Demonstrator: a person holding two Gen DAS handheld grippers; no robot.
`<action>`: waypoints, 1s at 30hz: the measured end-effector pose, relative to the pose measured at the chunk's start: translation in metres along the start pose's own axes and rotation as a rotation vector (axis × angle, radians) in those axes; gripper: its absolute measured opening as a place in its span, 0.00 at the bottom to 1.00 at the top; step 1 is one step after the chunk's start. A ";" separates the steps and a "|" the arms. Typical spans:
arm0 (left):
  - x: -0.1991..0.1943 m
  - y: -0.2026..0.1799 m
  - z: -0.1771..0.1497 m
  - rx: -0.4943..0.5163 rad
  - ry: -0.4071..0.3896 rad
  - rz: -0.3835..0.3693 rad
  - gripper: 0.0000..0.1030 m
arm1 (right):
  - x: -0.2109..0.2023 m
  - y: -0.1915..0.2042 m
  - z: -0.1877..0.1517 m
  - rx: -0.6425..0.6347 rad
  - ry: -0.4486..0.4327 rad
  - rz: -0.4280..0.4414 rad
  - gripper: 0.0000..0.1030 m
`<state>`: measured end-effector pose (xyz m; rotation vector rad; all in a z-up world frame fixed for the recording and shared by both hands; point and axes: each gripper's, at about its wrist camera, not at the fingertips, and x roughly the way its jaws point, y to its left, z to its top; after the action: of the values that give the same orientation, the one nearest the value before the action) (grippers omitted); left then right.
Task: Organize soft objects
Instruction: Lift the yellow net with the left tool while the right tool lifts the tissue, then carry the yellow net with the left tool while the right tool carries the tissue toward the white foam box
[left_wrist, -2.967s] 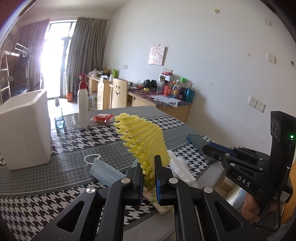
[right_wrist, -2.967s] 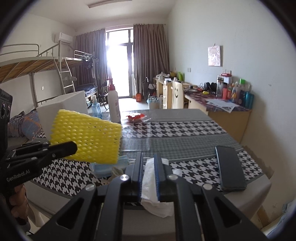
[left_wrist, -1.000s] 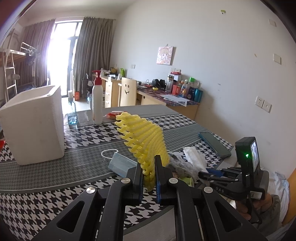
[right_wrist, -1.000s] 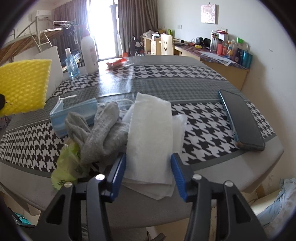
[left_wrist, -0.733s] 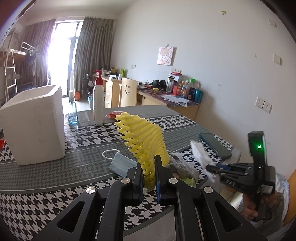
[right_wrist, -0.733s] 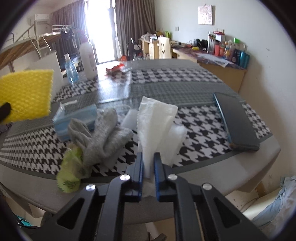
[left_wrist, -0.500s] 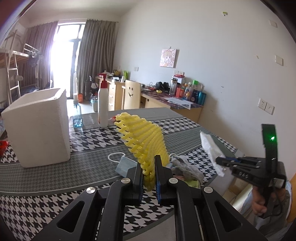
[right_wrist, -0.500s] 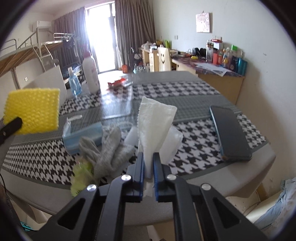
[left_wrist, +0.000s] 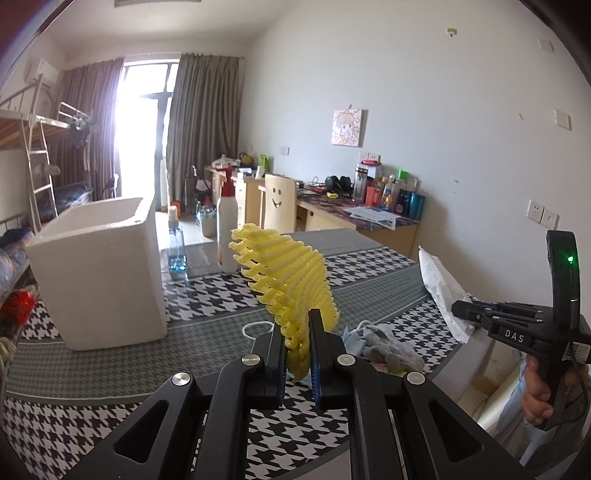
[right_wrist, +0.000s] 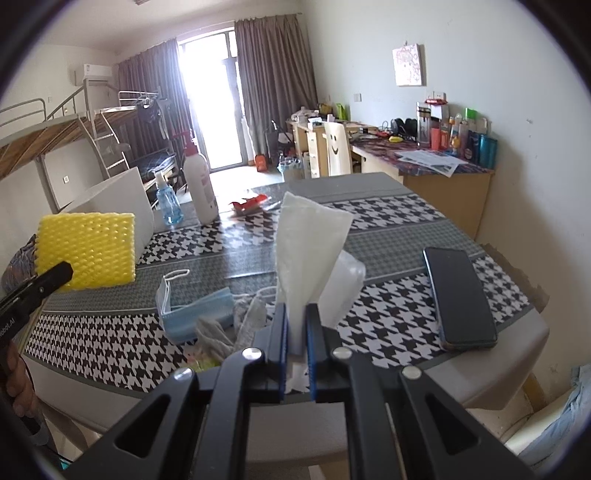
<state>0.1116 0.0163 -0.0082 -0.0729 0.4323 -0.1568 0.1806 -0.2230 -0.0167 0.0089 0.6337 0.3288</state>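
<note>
Now, line by line:
Left gripper (left_wrist: 296, 334): clenched on the yellow foam net (left_wrist: 286, 277), which stands up from between its pads, clear of the table (left_wrist: 110, 369).
Right gripper (right_wrist: 295, 328): clamped on a white tissue (right_wrist: 306, 243); the sheet rises upright from the pads and fans out at the top, lifted off the table. Its jaws have just closed onto it within the last second.
Right gripper from the left view (left_wrist: 476, 314): it sits at the right edge, a hand (left_wrist: 541, 391) on its handle, the tissue sticking up and leftward from its tip.
Left gripper from the right view (right_wrist: 55, 275): only its dark tip shows at the left, the foam net held flat-on above the table.
Pile on table: a blue face mask (right_wrist: 195, 310) lies near the front edge, with a grey sock (right_wrist: 225, 332) touching it on the near side.
Foam box (left_wrist: 99, 273): white, open-topped, on the far left part of the table, well apart from the pile.
Bottles: a tall white pump bottle (right_wrist: 199, 184) and a small blue spray bottle (right_wrist: 166, 201) stand just beside the box.
Phone (right_wrist: 458, 299): dark, lying flat near the table's right edge.
</note>
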 end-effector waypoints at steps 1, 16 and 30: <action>-0.001 0.000 0.001 0.002 -0.004 0.004 0.10 | 0.000 0.002 0.001 -0.005 -0.006 0.001 0.11; -0.011 0.007 0.020 0.037 -0.043 0.056 0.10 | -0.008 0.044 0.024 -0.097 -0.102 0.102 0.11; -0.011 0.016 0.035 0.059 -0.083 0.141 0.10 | 0.002 0.084 0.047 -0.151 -0.145 0.168 0.11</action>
<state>0.1186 0.0353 0.0267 0.0096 0.3484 -0.0276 0.1848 -0.1385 0.0290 -0.0585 0.4645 0.5331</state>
